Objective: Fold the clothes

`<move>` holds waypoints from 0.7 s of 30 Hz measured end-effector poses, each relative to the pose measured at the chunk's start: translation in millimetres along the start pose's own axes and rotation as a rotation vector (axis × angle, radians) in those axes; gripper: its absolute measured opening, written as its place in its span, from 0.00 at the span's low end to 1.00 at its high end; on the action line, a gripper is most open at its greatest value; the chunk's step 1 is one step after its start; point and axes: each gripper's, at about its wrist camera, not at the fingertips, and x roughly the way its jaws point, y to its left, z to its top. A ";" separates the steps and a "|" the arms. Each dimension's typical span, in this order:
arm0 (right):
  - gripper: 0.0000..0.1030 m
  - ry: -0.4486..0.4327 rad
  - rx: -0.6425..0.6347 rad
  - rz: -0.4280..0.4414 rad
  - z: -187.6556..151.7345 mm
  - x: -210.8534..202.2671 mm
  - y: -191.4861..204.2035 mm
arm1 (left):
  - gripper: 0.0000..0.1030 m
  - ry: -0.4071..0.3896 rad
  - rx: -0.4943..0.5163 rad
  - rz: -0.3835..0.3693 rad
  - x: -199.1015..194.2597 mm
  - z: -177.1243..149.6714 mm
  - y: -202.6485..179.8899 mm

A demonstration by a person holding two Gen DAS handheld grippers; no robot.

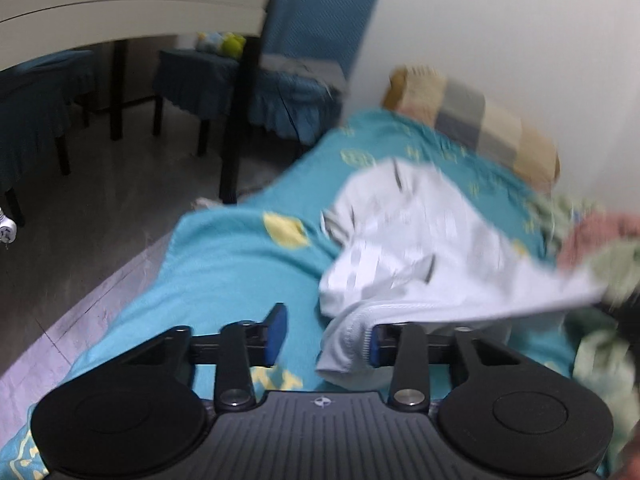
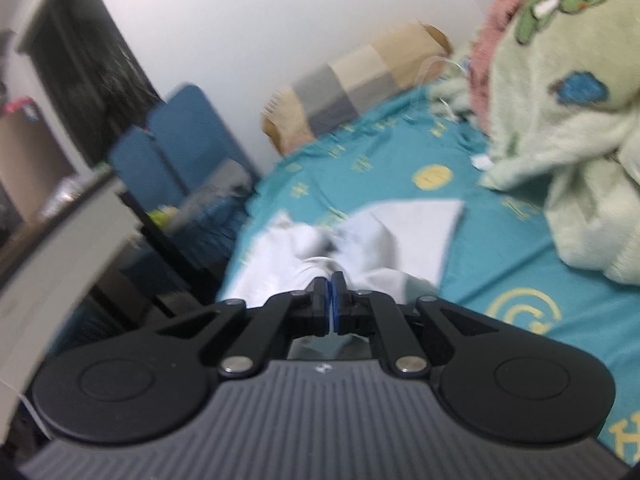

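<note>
Right gripper [image 2: 331, 304] is clamped on the white shirt [image 2: 380, 236], left gripper [image 1: 326, 336] hangs open beside the hem, so grab that edge squarely before folding.

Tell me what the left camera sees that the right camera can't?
Only the left wrist view shows the left gripper open, the shirt's hem by one finger, and the floor. Only the right wrist view shows the right gripper shut on the shirt, and the whole dinosaur blanket. Both show the bed, shirt and pillow.
</note>
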 end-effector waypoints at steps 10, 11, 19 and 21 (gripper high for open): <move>0.08 0.298 -0.130 -0.144 -42.0 59.3 3.9 | 0.07 -0.167 -0.064 -0.141 -31.2 29.4 4.8; 0.08 0.297 -0.132 -0.141 -44.0 59.6 4.7 | 0.06 -0.184 -0.066 -0.154 -33.9 31.7 5.6; 0.06 -0.234 -0.305 -0.125 -8.6 -33.3 45.9 | 0.05 -0.337 -0.054 -0.257 -55.5 51.3 10.0; 0.04 -0.456 -0.408 -0.135 -5.0 -70.4 61.2 | 0.05 -0.398 -0.041 -0.271 -65.2 54.9 11.1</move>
